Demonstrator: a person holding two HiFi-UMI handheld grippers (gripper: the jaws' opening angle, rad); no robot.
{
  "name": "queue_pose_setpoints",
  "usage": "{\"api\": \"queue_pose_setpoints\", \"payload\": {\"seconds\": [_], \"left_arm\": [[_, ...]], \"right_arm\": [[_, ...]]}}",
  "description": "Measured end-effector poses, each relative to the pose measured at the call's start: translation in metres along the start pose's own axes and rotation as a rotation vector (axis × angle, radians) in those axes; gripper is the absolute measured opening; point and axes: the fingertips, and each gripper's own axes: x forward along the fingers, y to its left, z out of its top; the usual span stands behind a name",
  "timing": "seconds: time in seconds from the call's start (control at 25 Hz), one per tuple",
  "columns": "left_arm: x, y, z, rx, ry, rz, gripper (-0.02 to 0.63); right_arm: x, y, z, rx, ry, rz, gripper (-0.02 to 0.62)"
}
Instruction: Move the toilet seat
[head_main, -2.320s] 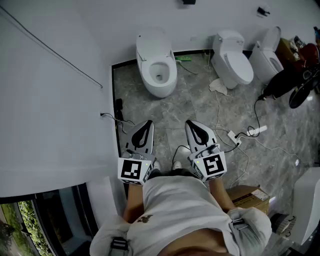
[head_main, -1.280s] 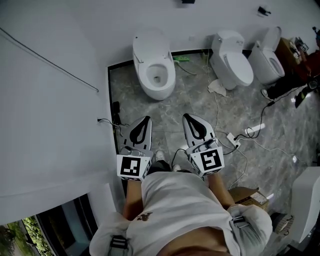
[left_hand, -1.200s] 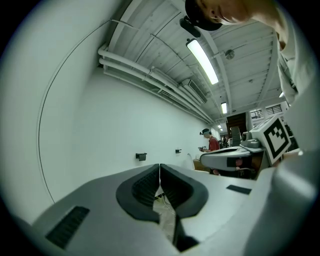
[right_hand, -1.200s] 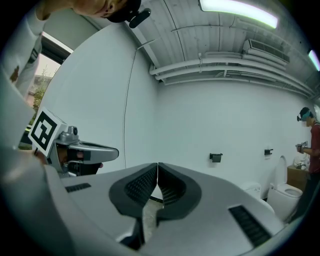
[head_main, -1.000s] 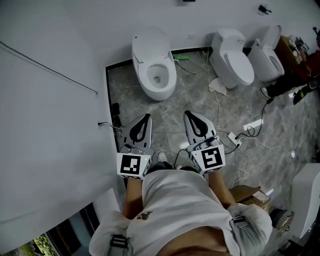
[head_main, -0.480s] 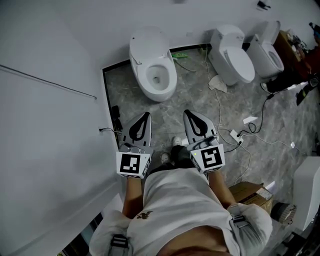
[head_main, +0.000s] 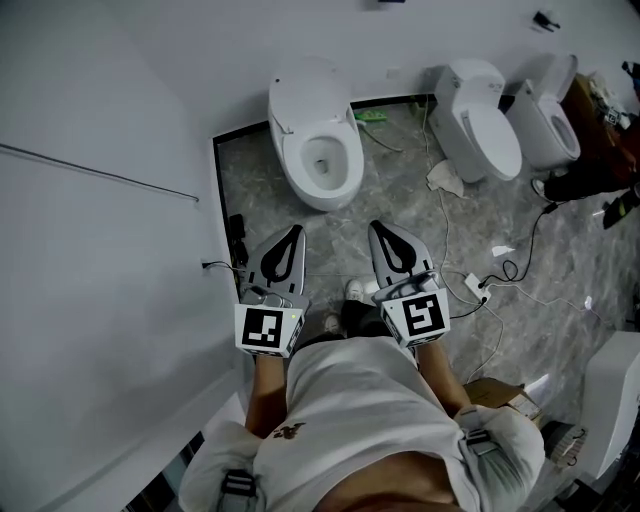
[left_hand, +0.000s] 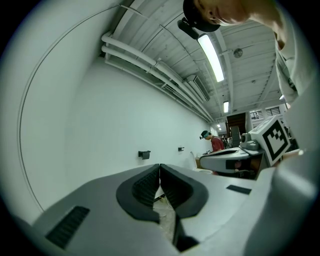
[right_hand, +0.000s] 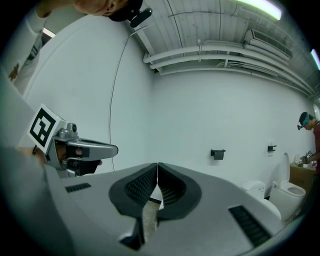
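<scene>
A white toilet (head_main: 318, 140) with its bowl open stands against the far wall, in the corner of the grey marble floor. Whether its seat ring is down I cannot tell. My left gripper (head_main: 294, 230) and right gripper (head_main: 382, 226) are held side by side in front of the person's body, both pointing toward that toilet and well short of it. Each is shut with nothing between its jaws. In the left gripper view the pads meet at the left gripper's tip (left_hand: 160, 165). The right gripper view shows the same at the right gripper's tip (right_hand: 158, 164).
Two more white toilets (head_main: 487, 128) (head_main: 548, 122) stand to the right. Cables and a power strip (head_main: 471, 283) lie on the floor at right, with a cardboard box (head_main: 497, 392) behind. A white wall (head_main: 100, 250) runs along the left, a black device (head_main: 236, 228) at its foot.
The person has walked across the floor and the nearest toilet now looks slightly larger. The window at lower left has slid out of view. Both grippers kept their pose, shut.
</scene>
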Motion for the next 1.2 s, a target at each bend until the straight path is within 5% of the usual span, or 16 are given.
{"api": "queue_pose_setpoints", "payload": {"seconds": [1.2], "left_arm": [[0.137, 0.005, 0.0, 0.051, 0.03, 0.102, 0.023]], "right_arm": [[0.082, -0.124, -0.005, 0.028, -0.044, 0.093, 0.021]]}}
